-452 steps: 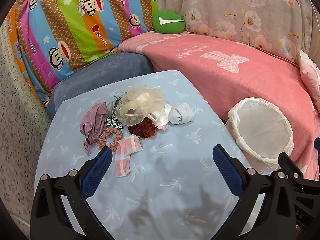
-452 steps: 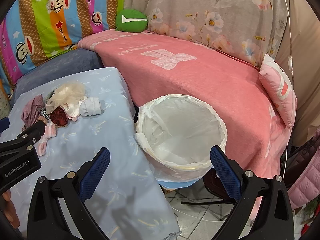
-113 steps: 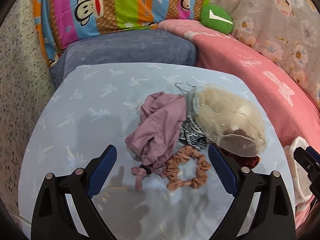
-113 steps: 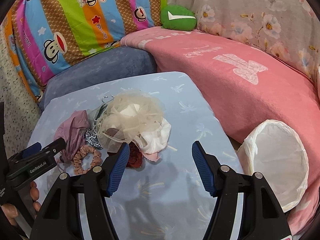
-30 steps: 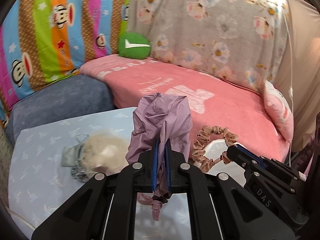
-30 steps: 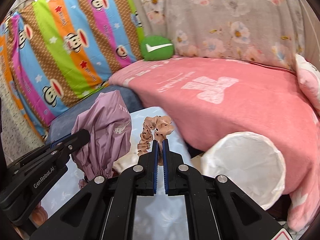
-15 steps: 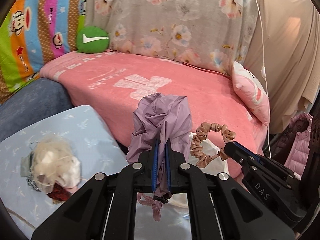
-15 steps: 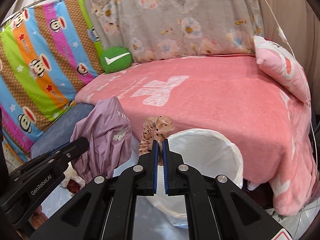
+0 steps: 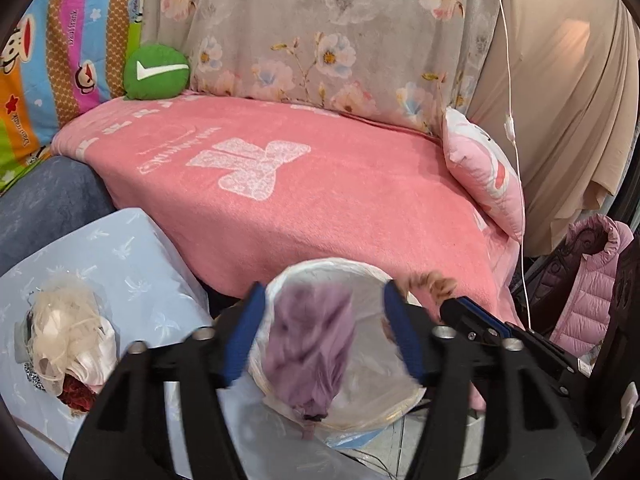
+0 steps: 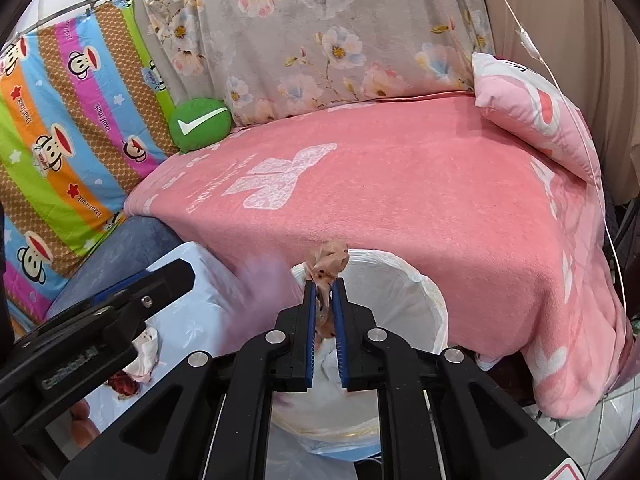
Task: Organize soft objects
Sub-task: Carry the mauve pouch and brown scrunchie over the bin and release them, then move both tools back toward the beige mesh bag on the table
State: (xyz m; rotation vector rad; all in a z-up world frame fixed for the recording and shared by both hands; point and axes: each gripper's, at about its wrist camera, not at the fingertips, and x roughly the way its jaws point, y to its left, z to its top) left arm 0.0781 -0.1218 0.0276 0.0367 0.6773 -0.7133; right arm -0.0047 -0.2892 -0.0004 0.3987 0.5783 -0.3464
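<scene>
You had two grippers over one white lined basket (image 9: 400, 396) at the lower centre of both views. Your left gripper (image 9: 326, 334) had just been opening and stood released, its blue pads wide apart; the single mauve cloth (image 9: 310, 354) showed blurred between them against the basket's mouth, touching neither pad, though whether it had landed inside I could not tell from the blur. Your right gripper (image 10: 325, 324) had just been easing apart, yet its two pads looked to be still pressing on the one peach scrunchie (image 10: 329, 268), which bunched above their tips at the basket's far rim. At the lower left of the left view, one small heap (image 9: 66, 344) lay on the pale blue table (image 9: 132, 272): one cream netted piece, one white cloth, one dark red item. Behind, one green round cushion (image 9: 156, 72) sat at the upper left on the pink blanket (image 9: 320, 208).
</scene>
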